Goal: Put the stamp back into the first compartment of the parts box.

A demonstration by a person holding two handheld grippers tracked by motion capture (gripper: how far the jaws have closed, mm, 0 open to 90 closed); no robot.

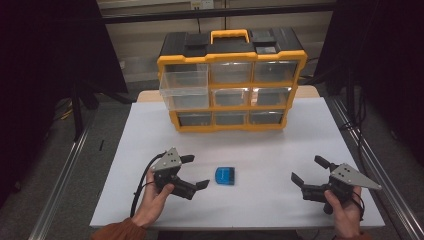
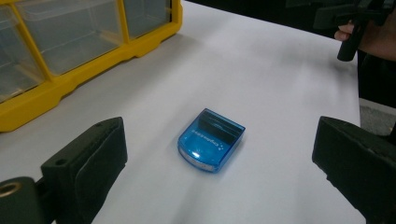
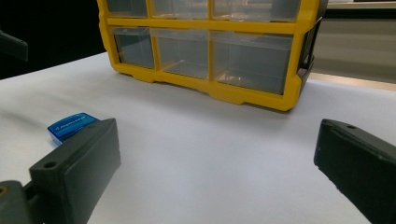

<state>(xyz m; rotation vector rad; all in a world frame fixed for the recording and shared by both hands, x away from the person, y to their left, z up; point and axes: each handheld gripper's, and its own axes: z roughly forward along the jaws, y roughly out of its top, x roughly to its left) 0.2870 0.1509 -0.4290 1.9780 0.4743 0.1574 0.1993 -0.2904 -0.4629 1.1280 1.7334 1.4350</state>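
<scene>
A small translucent blue box (image 1: 225, 176) lies flat on the white table top (image 1: 260, 150), in front of a yellow and black drawer cabinet (image 1: 231, 80). My left gripper (image 1: 194, 171) stands open just left of the blue box (image 2: 211, 140), which lies between and ahead of its jaws. My right gripper (image 1: 310, 170) is open near the table's right front, with nothing between its jaws. In the right gripper view the blue box (image 3: 71, 126) peeks from behind the left jaw. The cabinet's top-left clear drawer (image 1: 184, 82) is pulled out.
The cabinet (image 3: 210, 46) holds several clear drawers and has an orange carry handle (image 1: 229, 35) on top. Metal rails (image 1: 65, 170) run along both sides of the table. The other hand and its gripper (image 2: 359, 23) show at the top right of the left gripper view.
</scene>
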